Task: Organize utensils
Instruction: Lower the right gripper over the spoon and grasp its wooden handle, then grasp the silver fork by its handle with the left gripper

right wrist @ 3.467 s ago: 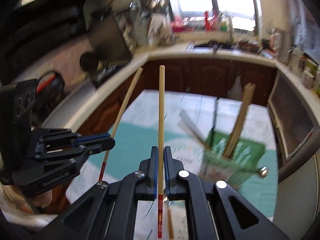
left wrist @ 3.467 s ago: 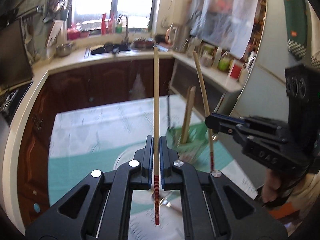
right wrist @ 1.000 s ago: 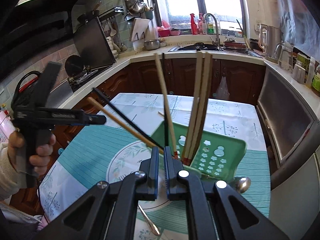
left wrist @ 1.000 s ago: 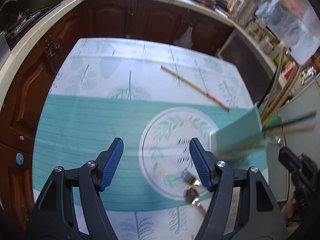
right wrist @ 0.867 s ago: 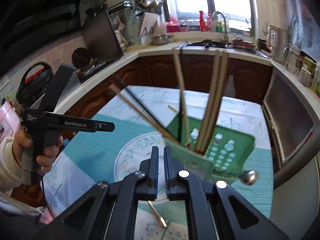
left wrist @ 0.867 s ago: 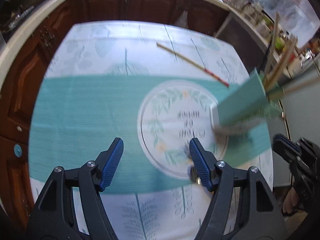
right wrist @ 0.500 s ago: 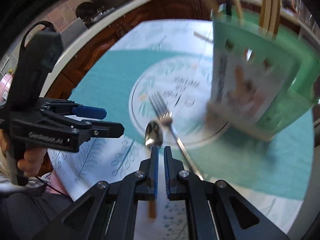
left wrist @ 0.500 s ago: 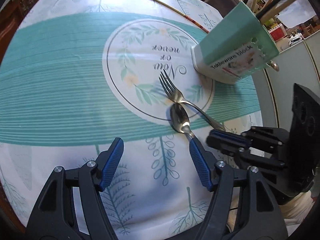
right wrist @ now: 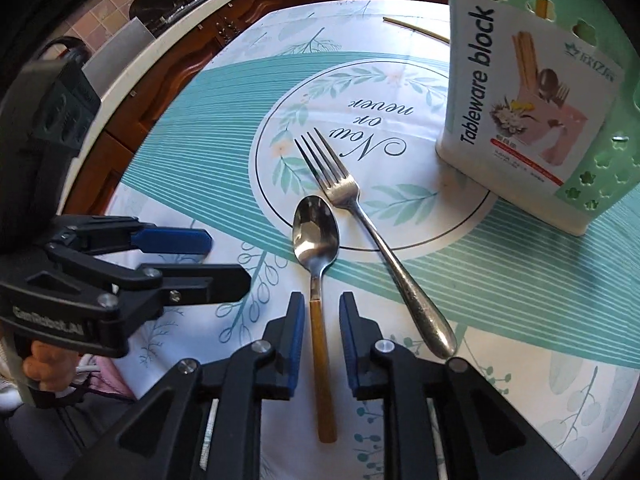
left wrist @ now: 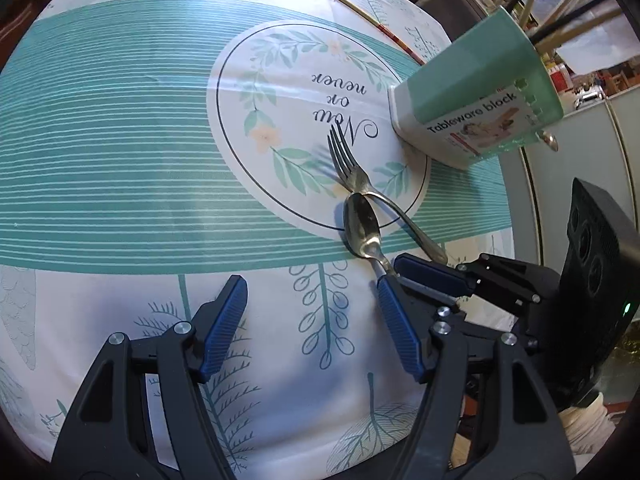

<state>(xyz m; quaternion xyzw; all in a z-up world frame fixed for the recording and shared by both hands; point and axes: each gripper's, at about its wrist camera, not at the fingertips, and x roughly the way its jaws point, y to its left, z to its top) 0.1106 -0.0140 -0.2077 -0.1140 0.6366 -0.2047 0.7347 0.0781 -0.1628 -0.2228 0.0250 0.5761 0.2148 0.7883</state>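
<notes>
Cutlery lies on the tablecloth [right wrist: 168,152] in front of us: a spoon [right wrist: 316,236] with a wooden handle and a fork [right wrist: 348,196], both flat on the cloth. The spoon's bowl sits on the edge of the printed circle with the words "Now or never", and the fork's tines lie inside that circle. The fork's neck runs just beside the tip of the spoon's bowl; from the left wrist view the fork [left wrist: 352,168] seems to touch the spoon [left wrist: 362,228] there, though we cannot be sure.

Our right gripper [right wrist: 322,344] points down at the spoon. Its jaws are opening, and the wooden handle lies between the blue pads with a gap on either side, so nothing is pinched. In the left wrist view the same gripper [left wrist: 416,276] comes in from the right, its tips over the spoon's handle.

Our left gripper [left wrist: 312,324] hangs above bare cloth with a leaf print, its jaws spread wide and nothing between them. From the right wrist view we see it [right wrist: 216,256] to the left of the spoon, apart from it, with fingers of the hand [right wrist: 44,360] around its grip.

Beyond the fork stands the green utensil holder [right wrist: 600,168], labelled "Tableware block", upright on the cloth at the rim of the circle. Sticks rise out of its top [left wrist: 560,36]. One chopstick [left wrist: 352,4] lies alone on the far side of the cloth, behind the holder [left wrist: 476,80].
</notes>
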